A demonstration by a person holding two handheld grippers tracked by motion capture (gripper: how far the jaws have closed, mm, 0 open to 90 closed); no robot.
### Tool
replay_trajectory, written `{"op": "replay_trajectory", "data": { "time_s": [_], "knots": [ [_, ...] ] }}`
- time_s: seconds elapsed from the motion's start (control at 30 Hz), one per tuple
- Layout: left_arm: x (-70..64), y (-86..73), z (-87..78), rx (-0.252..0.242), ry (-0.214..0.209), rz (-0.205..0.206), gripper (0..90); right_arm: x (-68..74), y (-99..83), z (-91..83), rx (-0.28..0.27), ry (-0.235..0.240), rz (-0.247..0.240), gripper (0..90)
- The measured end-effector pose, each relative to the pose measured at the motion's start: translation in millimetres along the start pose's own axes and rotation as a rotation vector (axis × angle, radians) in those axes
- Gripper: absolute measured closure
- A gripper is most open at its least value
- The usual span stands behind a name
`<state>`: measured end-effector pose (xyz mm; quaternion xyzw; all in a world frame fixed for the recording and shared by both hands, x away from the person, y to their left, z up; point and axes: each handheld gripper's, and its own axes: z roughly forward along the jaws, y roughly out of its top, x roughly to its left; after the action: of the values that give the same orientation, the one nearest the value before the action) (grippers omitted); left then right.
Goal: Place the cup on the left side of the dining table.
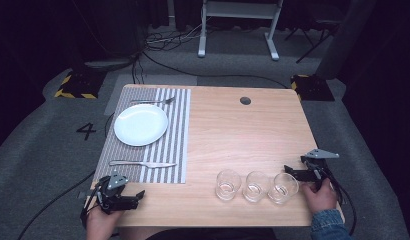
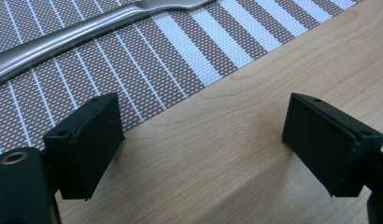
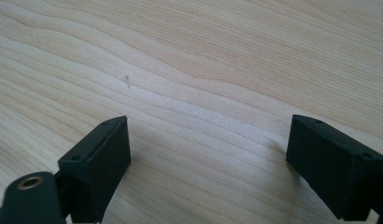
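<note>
Altogether three glasses (image 1: 256, 186), one plate (image 1: 141, 125), one knife (image 1: 142, 163)

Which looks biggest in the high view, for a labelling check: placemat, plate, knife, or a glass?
1. Placemat
2. Plate
3. Knife and nearest glass: the knife is longer but thin, so unsure.

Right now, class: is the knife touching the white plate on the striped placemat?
Apart. The high view shows the knife lying nearer the person than the plate, with a plain band of striped placemat between them.
</note>
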<state>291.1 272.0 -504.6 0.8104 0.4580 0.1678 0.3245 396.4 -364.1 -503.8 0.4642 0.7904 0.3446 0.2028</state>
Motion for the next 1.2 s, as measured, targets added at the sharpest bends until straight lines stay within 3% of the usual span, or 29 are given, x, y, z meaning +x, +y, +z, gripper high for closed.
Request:
{"op": "replay_trajectory", "data": {
  "time_s": [0.17,0.47,0.57,0.63,0.87,1.03,1.1,1.2],
  "knots": [
    [-4.6,-0.5,0.0,-0.002,0.015,-0.023,12.3,0.0,0.0,0.0,0.000,-0.001,0.000,13.7],
    [-8.3,-1.0,-1.0,-0.008,0.025,-0.028,16.3,0.0,0.0,0.0,0.000,-0.001,0.000,13.7],
    [-9.2,0.2,0.0,-0.014,0.047,-0.057,16.9,0.0,0.0,0.0,0.000,-0.001,0.000,13.7],
    [-9.8,1.4,-0.5,-0.021,0.035,-0.046,18.2,0.0,0.0,0.0,0.000,-0.001,0.000,13.7],
    [-15.5,14.7,-16.8,-0.080,-0.011,-0.063,16.5,0.0,-0.2,-0.2,0.000,0.001,-0.002,13.7],
    [-20.7,27.8,-30.1,-0.134,-0.045,-0.117,16.6,0.0,-0.2,-0.2,0.000,0.001,-0.001,13.7],
    [-22.8,32.4,-35.8,-0.145,-0.040,-0.139,16.6,0.0,-0.2,-0.2,0.000,0.001,-0.002,13.7],
    [-25.3,39.7,-44.6,-0.153,-0.011,-0.137,16.6,0.0,-0.2,-0.2,0.000,0.001,-0.002,13.7]
  ]
}}
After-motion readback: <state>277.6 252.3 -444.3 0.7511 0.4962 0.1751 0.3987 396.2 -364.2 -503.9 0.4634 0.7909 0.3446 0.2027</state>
